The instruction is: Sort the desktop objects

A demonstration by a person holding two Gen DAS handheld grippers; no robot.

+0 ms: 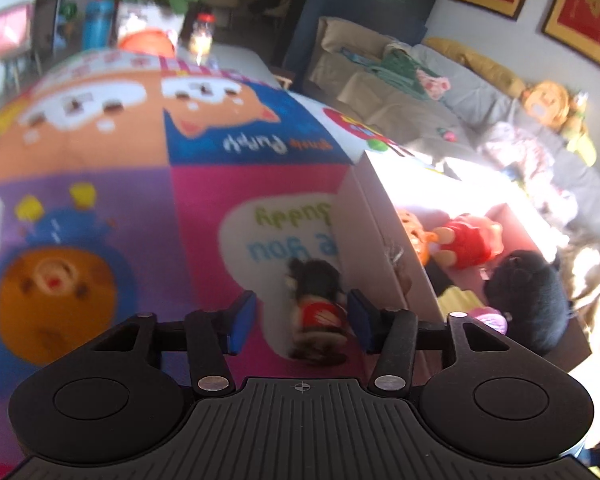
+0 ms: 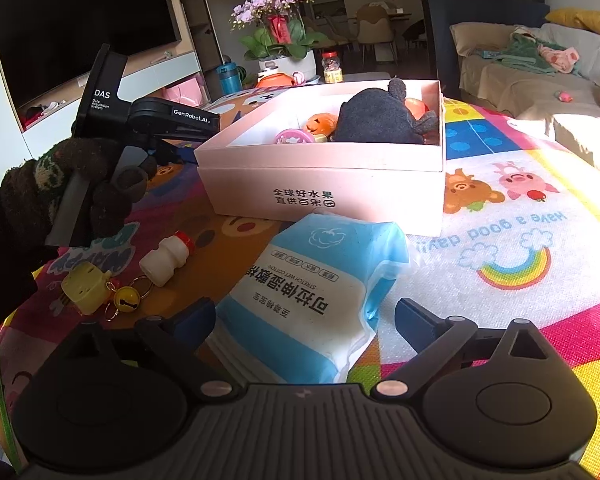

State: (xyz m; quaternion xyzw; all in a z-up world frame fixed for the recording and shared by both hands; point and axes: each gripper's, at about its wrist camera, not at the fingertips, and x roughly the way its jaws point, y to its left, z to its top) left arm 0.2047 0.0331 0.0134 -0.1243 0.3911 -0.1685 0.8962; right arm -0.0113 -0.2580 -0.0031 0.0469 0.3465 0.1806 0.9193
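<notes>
In the left wrist view my left gripper (image 1: 302, 320) hangs over the colourful play mat (image 1: 140, 200), right beside the pink box (image 1: 380, 232). A small blurred figurine (image 1: 318, 312) with dark hair and a red top lies between its blue pads. It sits close to the right pad, with a gap to the left one. My right gripper (image 2: 306, 320) is open wide around the near end of a blue-and-white wipes pack (image 2: 316, 292) lying on the mat. The box (image 2: 320, 184) holds a black plush (image 2: 380, 120), an orange toy (image 2: 320, 122) and a pink round piece (image 2: 294, 136).
Left of the wipes pack lie a white mini bottle with a red cap (image 2: 166, 258), a yellow cube keychain (image 2: 84, 286) and a yellow bell (image 2: 125, 298). A gloved hand (image 2: 60, 192) holds the left gripper by the box corner. A flower pot (image 2: 284, 60) stands behind; a sofa (image 2: 540, 80) lies right.
</notes>
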